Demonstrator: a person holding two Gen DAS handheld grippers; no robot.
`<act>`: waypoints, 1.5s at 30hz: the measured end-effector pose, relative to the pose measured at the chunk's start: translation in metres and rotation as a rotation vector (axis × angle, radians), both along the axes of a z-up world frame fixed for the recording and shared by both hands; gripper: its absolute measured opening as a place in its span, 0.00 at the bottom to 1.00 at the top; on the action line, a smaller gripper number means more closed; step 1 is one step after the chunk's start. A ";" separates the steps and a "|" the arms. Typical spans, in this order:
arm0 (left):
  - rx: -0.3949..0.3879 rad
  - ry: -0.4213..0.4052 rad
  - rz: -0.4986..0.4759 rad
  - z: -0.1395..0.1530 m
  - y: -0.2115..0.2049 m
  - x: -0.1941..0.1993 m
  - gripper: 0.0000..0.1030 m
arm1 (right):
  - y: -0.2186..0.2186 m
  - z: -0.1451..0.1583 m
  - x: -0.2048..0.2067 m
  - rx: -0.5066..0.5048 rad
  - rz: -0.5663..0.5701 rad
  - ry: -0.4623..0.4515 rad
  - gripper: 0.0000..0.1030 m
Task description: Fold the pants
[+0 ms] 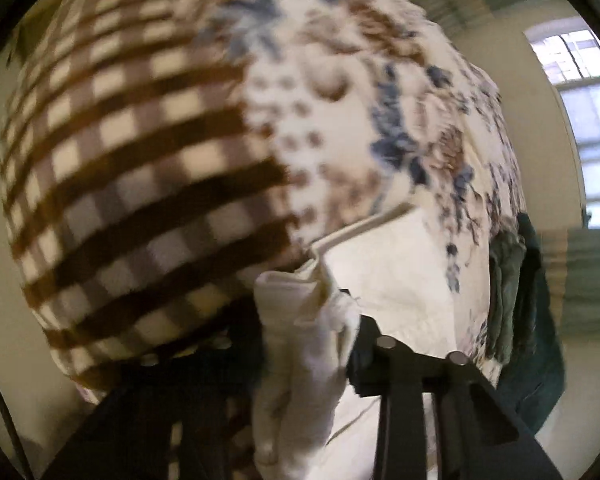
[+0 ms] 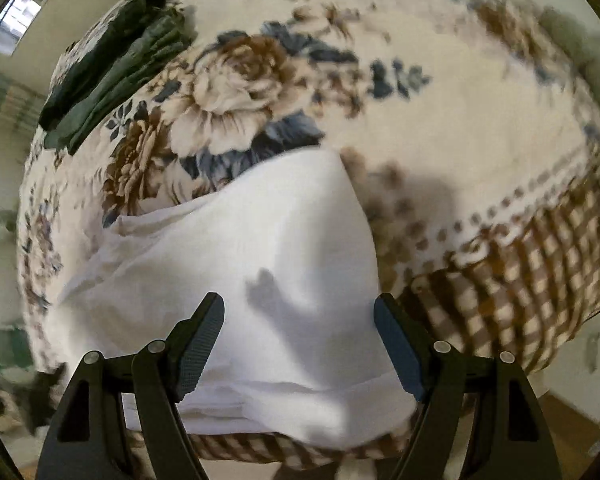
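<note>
White pants (image 2: 260, 264) lie on a bed covered by a floral and brown-checked blanket (image 2: 440, 92). In the right wrist view my right gripper (image 2: 298, 320) is open and empty, its jaws spread wide just above the near part of the pants. In the left wrist view my left gripper (image 1: 320, 320) is shut on a bunched edge of the white pants (image 1: 300, 320), lifted off the blanket (image 1: 140, 160); the rest of the pants (image 1: 388, 280) lies flat behind. The left finger is mostly hidden by cloth.
Folded dark green clothes (image 2: 116, 68) lie at the far edge of the bed; they also show in the left wrist view (image 1: 520, 300). A window (image 1: 588, 120) and cream walls lie beyond. Wooden floor (image 2: 560, 412) shows beside the bed.
</note>
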State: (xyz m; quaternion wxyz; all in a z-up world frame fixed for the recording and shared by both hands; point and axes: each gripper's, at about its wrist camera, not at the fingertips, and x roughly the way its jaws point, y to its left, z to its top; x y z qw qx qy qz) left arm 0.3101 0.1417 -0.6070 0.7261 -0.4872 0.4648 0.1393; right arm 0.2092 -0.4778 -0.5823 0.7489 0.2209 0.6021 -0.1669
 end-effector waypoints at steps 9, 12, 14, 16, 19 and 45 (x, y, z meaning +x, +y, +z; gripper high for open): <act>0.279 -0.137 -0.269 0.104 -0.072 0.011 0.18 | 0.061 -0.006 0.019 -0.129 0.269 0.128 0.77; 0.376 -0.150 -0.363 0.125 -0.108 0.013 0.18 | 0.090 -0.025 0.030 -0.157 0.372 0.196 0.77; 0.425 -0.164 -0.424 0.135 -0.131 0.012 0.18 | 0.099 -0.032 0.034 -0.159 0.399 0.210 0.77; 0.459 -0.183 -0.473 0.146 -0.154 0.009 0.18 | 0.098 -0.032 0.036 -0.138 0.397 0.199 0.77; 0.483 -0.224 -0.571 0.164 -0.203 0.003 0.18 | 0.081 -0.025 0.030 -0.114 0.363 0.181 0.77; 0.609 0.020 -0.995 0.109 -0.435 -0.040 0.89 | -0.111 -0.003 -0.020 0.205 0.229 0.109 0.77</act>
